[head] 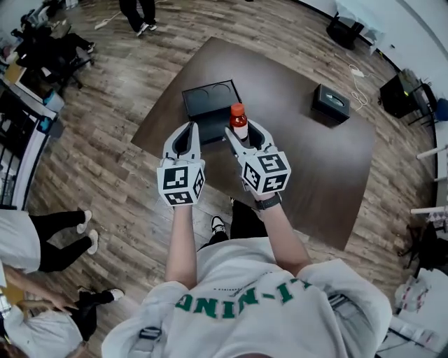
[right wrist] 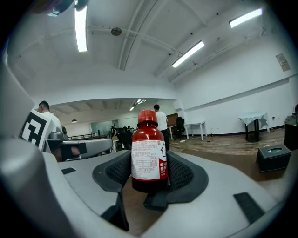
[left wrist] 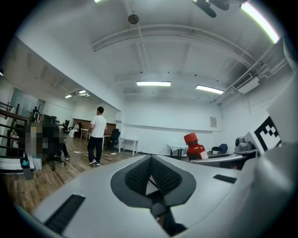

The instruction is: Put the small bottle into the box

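The small bottle (head: 239,120) is red with a red cap and a white label. It stands upright between the jaws of my right gripper (head: 241,134), which is shut on it; the right gripper view shows both pads (right wrist: 179,173) pressing the bottle (right wrist: 149,155). The open black box (head: 210,105), with two round recesses, lies on the dark brown table (head: 315,168) just beyond and left of the bottle. My left gripper (head: 187,133) hovers beside the right one, near the table's front edge, shut and empty (left wrist: 151,160). The bottle (left wrist: 194,148) also shows at the right of the left gripper view.
A black tissue box (head: 330,103) sits at the table's far right. People stand on the wooden floor at the left (head: 42,238) and at the far side (head: 140,14). Chairs and a cable (head: 358,77) lie to the right.
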Demonstrator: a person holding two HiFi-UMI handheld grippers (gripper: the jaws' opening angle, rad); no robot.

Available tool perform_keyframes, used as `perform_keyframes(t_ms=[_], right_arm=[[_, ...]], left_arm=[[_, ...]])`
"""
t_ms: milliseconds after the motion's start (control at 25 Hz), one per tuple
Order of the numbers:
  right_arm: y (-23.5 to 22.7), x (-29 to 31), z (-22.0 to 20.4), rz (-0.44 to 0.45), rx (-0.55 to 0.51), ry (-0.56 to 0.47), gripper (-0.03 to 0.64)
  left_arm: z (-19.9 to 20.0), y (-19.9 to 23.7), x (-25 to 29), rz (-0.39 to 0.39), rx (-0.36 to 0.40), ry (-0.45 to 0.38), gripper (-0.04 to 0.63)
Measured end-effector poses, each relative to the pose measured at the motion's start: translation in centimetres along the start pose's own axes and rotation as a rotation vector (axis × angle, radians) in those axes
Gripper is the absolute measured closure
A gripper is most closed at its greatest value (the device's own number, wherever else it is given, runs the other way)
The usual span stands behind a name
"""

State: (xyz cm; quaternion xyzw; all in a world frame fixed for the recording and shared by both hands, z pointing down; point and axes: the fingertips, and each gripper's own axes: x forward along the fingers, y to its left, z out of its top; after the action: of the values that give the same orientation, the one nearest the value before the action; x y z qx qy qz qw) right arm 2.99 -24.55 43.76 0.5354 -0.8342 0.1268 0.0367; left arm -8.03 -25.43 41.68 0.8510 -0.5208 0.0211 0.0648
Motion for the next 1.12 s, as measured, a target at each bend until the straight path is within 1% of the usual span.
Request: perform_keyframes(t_ms=[280, 480, 800, 1120], right_arm=[[-3.0, 6.2, -1.8, 0.093, -0.026, 0.100, 0.383], [-4.7, 10.6, -3.8, 0.183, -0.099, 0.195, 0.382], [-6.4, 15.9, -9.4, 0.335, -0.299, 0.374, 0.382], [-7.4, 19.6, -17.2, 0.510, -0.550, 0.572, 0.383]], left_arm=[[-2.3, 3.1, 6.2, 0.051, -0.014, 0.052, 0.583], [-4.5, 5.3, 9.7, 0.084, -0.040, 0.089, 0.583], [-8.2, 7.2, 12.3, 0.105, -0.076, 0.138, 0.583], [-11.8, 9.1, 14.4, 0.115, -0.099, 0.177, 0.583]])
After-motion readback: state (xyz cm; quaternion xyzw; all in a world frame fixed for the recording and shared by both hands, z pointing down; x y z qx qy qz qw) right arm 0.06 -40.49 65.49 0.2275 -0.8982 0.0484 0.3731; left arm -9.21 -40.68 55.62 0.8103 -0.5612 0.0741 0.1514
